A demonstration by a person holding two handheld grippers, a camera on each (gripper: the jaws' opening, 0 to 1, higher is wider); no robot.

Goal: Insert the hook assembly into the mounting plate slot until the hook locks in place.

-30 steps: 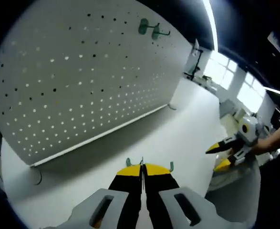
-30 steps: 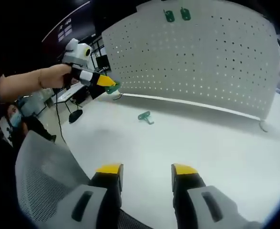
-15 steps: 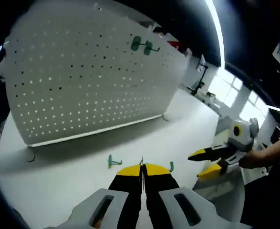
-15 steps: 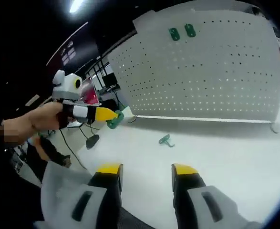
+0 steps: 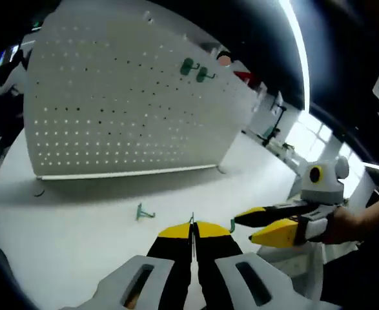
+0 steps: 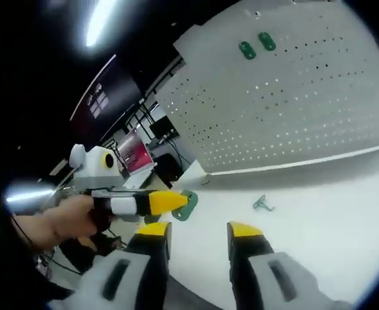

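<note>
A white tabletop (image 5: 79, 239) carries an upright white pegboard (image 5: 124, 110), which serves as the mounting plate; beyond it lie a dim room with ceiling strip lights and bright windows on one side.

Status of the task, judged from the present views:
- 2 green hooks (image 6: 256, 45) are already seated high on the pegboard, side by side near its upper edge.
- 1 green hook (image 6: 184, 205) is clamped in the left gripper (image 6: 170, 201), with the jaws closed on it. In the right gripper view the hook's flat plate protrudes past the yellow jaw tips. In the left gripper view the jaws meet along the centreline and small green ends show on either side of the tips.
- 1 loose green hook (image 5: 143, 212) lies on the tabletop in front of the pegboard, apart from both grippers.
- The right gripper (image 6: 192, 231) is released: its jaws stand apart with nothing between them.

Remaining work: the held hook is well apart from the pegboard and has not yet reached any slot. It must be carried to the board, its tabs aligned with a slot, and pressed until it locks. The loose hook on the tabletop likely awaits the same procedure.

Containers: no bin, tray or box can be identified. The hooks rest on the pegboard, the tabletop or in the gripper.
</note>
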